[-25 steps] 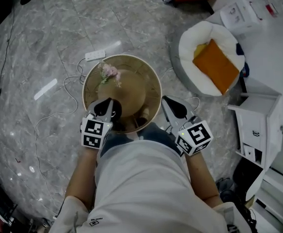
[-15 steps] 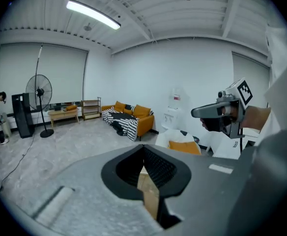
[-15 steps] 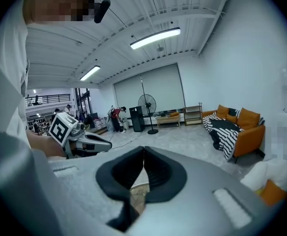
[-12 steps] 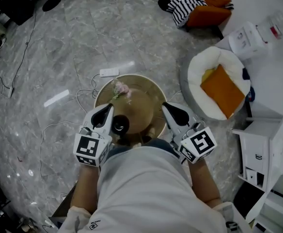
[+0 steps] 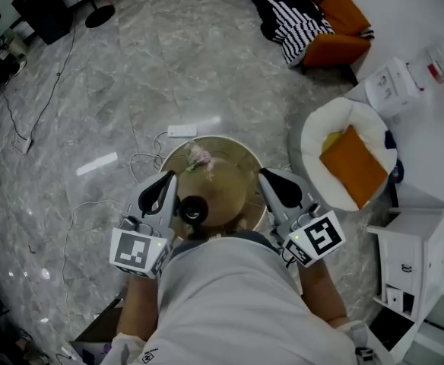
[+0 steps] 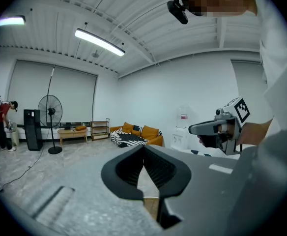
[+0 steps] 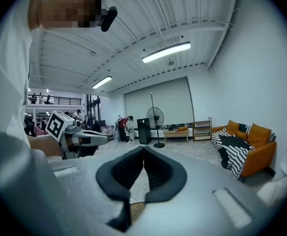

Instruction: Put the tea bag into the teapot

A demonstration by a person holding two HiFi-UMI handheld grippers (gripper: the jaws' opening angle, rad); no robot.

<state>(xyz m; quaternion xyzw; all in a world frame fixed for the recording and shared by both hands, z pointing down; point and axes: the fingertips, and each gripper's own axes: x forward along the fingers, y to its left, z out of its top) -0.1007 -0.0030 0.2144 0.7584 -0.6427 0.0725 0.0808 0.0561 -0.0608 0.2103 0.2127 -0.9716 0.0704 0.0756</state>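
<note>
In the head view a round table with a gold rim (image 5: 246,160) stands just in front of me, with a pink flower sprig (image 5: 200,157) and a dark round teapot (image 5: 192,208) on it. No tea bag shows in any view. My left gripper (image 5: 168,176) hangs over the table's left edge, beside the teapot, its jaws shut with nothing between them (image 6: 143,147). My right gripper (image 5: 267,174) is raised over the table's right edge, also shut and holding nothing (image 7: 143,149). Both point nearly level into the room, each seeing the other (image 6: 217,128) (image 7: 79,137).
A white pet bed with an orange cushion (image 5: 350,163) lies right of the table, and a white cabinet (image 5: 409,219) stands nearer. A power strip (image 5: 182,131) and cables lie on the marble floor. An orange sofa (image 5: 327,23), a standing fan (image 6: 49,113) and a person (image 6: 4,125) are farther off.
Both grippers have risen and tipped up toward level. The head view has lifted, so the table now looks smaller and more of the room shows.
</note>
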